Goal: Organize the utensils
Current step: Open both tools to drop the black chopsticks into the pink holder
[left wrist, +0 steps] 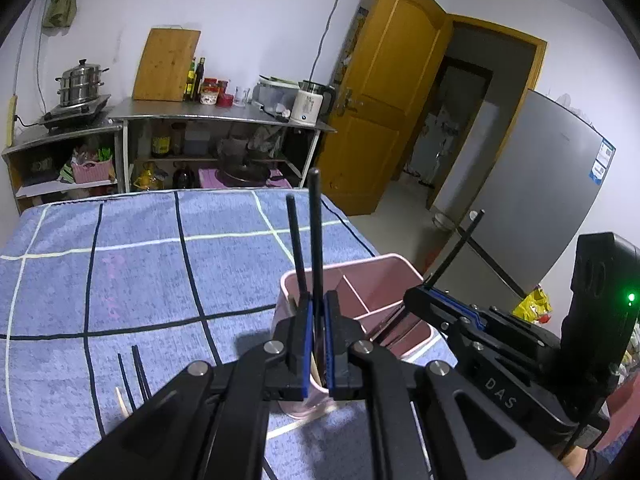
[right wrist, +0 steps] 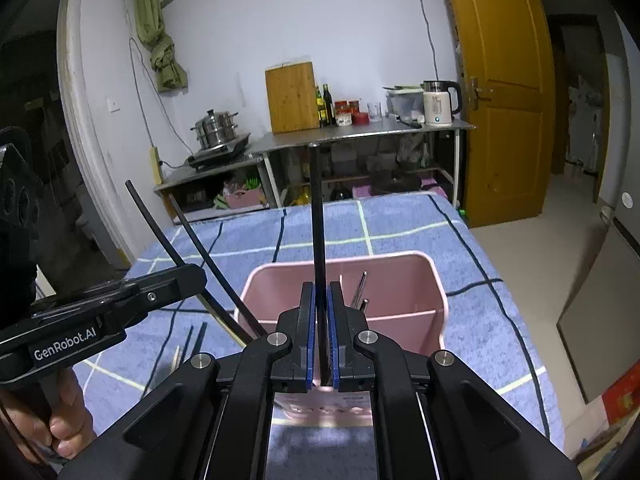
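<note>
A pink divided utensil box [left wrist: 384, 276] [right wrist: 404, 280] stands on the blue checked cloth [left wrist: 140, 264]. My left gripper [left wrist: 318, 300] is shut on two black chopsticks [left wrist: 315, 232] that point up, just in front of the box's near left corner. In the right wrist view it [right wrist: 196, 276] comes in from the left. My right gripper [right wrist: 320, 286] is shut on one upright black chopstick [right wrist: 318, 216] over the box's near wall, and shows on the right [left wrist: 416, 296] in the left wrist view. Metal utensils [right wrist: 360, 288] stand inside the box. Loose chopsticks [left wrist: 136, 372] [right wrist: 196, 340] lie on the cloth to the left.
Behind the table stands a steel counter [right wrist: 360, 132] with a cutting board [right wrist: 290, 96], bottles and a white kettle [right wrist: 438, 104]. A steamer pot [left wrist: 80, 82] sits on a cooktop. A wooden door [left wrist: 384, 92] and a grey fridge [left wrist: 532, 184] are to the right. A hand [right wrist: 68, 420] grips the left tool.
</note>
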### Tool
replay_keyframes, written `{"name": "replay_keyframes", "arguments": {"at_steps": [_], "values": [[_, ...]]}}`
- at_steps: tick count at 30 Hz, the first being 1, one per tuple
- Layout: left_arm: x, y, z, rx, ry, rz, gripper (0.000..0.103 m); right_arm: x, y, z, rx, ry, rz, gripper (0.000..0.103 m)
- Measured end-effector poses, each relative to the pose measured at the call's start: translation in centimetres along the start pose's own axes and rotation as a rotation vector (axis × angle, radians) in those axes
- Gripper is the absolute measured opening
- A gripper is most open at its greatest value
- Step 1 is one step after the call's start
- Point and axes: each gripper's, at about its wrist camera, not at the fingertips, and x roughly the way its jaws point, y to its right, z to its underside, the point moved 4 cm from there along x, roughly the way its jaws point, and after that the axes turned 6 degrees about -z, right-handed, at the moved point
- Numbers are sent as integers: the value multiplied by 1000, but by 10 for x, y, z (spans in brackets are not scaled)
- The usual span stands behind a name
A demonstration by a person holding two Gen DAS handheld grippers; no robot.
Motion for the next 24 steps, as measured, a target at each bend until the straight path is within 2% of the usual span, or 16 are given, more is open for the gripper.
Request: {"name": "replay_keyframes", "arguments": {"at_steps": [9, 12, 19, 22, 24], "values": [[-1, 1, 2, 9, -7, 4, 6, 3, 6, 7, 13, -27, 9, 7], [-9, 3, 1, 14, 8, 7, 6, -3, 6, 5, 14, -13, 12, 15], [-32, 1, 2, 22, 49, 5, 6, -24, 1, 3, 9, 26, 13, 17], [-45, 0, 6, 28, 67, -9, 7, -36, -2, 4, 17, 47, 6, 22], [-54, -3, 10, 31, 83, -20, 11, -45, -7, 5, 17, 61, 1, 22]]}}
